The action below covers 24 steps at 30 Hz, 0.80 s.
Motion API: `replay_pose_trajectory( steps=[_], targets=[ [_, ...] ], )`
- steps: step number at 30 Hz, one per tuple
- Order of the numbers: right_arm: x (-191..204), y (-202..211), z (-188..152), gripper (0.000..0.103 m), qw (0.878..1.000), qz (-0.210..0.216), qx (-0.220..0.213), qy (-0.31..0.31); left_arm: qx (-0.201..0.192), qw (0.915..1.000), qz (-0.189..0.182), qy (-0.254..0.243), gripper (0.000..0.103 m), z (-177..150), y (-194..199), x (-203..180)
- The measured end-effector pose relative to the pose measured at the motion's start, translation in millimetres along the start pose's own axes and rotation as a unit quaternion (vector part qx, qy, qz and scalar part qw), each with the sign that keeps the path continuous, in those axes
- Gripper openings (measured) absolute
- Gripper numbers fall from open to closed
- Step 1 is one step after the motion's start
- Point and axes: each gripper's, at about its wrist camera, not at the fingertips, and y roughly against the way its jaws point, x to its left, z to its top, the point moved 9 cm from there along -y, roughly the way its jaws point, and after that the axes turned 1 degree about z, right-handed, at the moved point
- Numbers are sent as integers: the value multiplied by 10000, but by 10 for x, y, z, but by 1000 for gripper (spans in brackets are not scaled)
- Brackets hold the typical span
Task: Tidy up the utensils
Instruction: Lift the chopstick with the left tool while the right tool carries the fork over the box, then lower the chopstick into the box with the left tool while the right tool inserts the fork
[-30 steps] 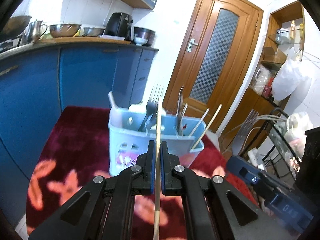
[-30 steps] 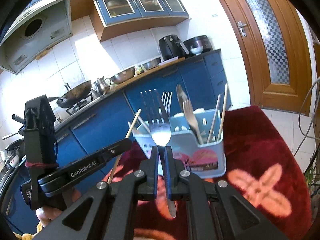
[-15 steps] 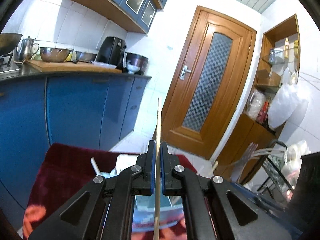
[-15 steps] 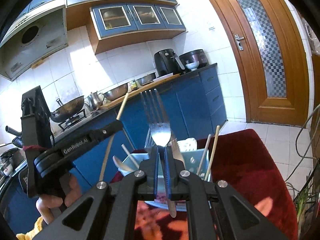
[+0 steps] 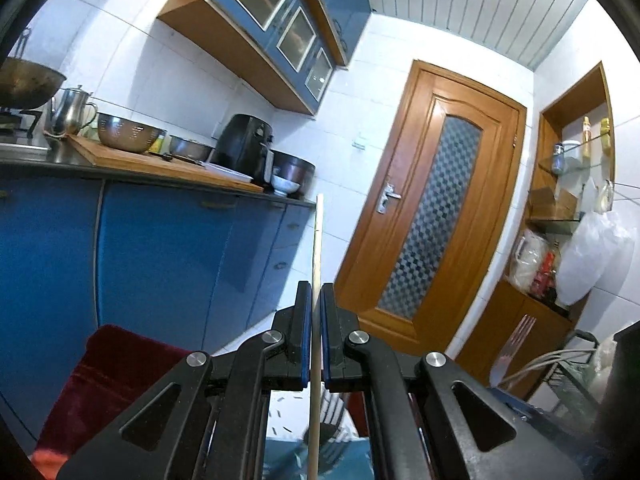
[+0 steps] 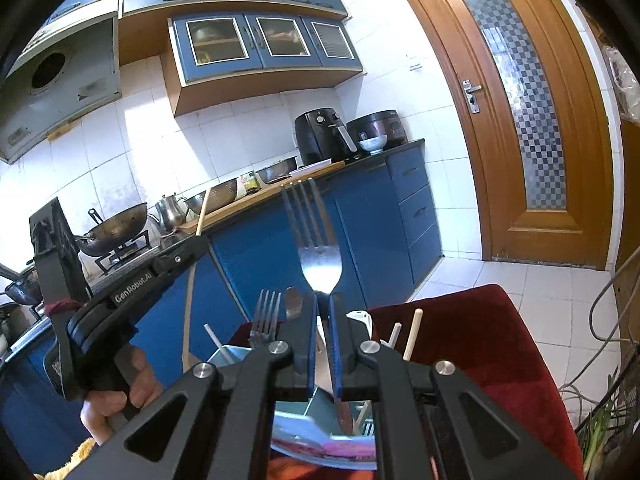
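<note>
My left gripper (image 5: 315, 292) is shut on a wooden chopstick (image 5: 317, 256) held upright; its lower end reaches down over the light-blue utensil caddy (image 5: 280, 452) below. The left gripper (image 6: 192, 248) and its chopstick (image 6: 191, 292) also show in the right wrist view. My right gripper (image 6: 323, 300) is shut on a steel fork (image 6: 316, 240), tines up, with the handle end over the caddy (image 6: 228, 356). The caddy holds another fork (image 6: 266, 316), a knife (image 6: 294, 304) and chopsticks (image 6: 412, 332). The held fork shows at the right of the left wrist view (image 5: 514, 348).
The caddy stands on a dark red cloth (image 6: 480, 340). Blue cabinets (image 5: 160, 260) and a counter with bowls, a kettle and an air fryer (image 5: 244, 148) lie to the left. A wooden door (image 5: 432, 220) is ahead, shelves (image 5: 568, 208) and cables (image 6: 616, 320) to the right.
Both grippers have risen and tilted upward, lifting the chopstick and the fork; the caddy has dropped to the bottom of both views. Both grips are unchanged.
</note>
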Motion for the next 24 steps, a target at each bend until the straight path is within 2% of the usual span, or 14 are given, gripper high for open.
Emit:
replay_pose_trajectory(
  steps=[9, 24],
  targets=[
    [-18, -213, -115, 8, 9998, -37, -4, 181, -260, 9983, 492, -179, 2, -288, -109, 228],
    [10, -336, -491, 8, 9984, -184, 328, 419, -441, 9895, 991, -960, 2, -637, 136, 161]
  ],
)
